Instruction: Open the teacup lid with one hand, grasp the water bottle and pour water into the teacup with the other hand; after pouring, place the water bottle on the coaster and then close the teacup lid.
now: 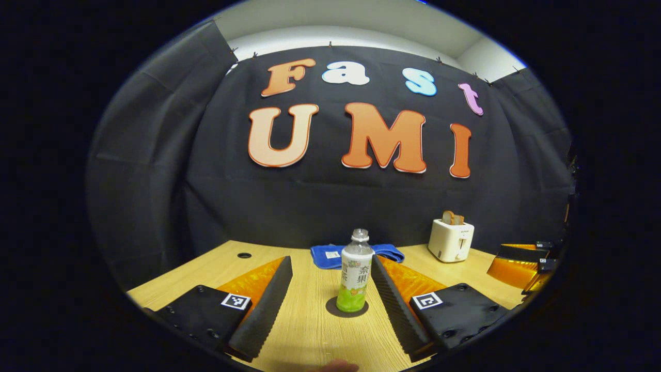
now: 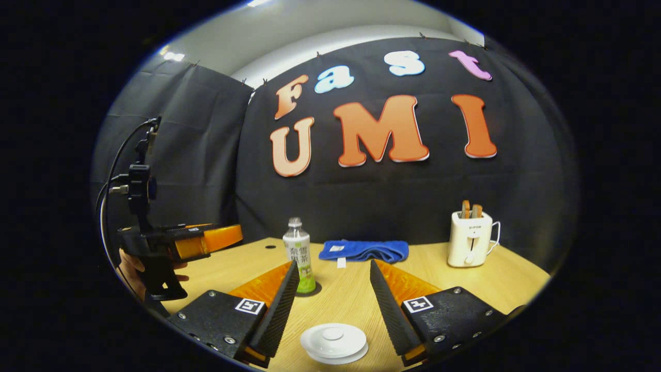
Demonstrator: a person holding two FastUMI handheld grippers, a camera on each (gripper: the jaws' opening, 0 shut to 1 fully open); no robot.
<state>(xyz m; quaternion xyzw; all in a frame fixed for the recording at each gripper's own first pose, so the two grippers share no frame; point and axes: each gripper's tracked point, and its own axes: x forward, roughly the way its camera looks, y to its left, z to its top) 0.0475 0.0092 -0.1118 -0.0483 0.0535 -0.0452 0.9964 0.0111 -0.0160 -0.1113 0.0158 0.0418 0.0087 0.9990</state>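
Water bottle upright on coaster; teacup lid seated.

The water bottle (image 1: pixel 355 271) stands on the coaster (image 1: pixel 347 308), centred between the spread fingers of the left gripper (image 1: pixel 330 289), untouched. The right gripper (image 2: pixel 330 297) is open above the teacup lid (image 2: pixel 333 339). Towel (image 1: pixel 356 256) at 12 o'clock, toaster (image 1: pixel 451 239) at 2 o'clock on the table (image 1: pixel 310 330).

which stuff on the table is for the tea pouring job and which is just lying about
For the job: water bottle, coaster under it, lidded teacup.

Lying about: blue cloth, toaster with toast in its slots.
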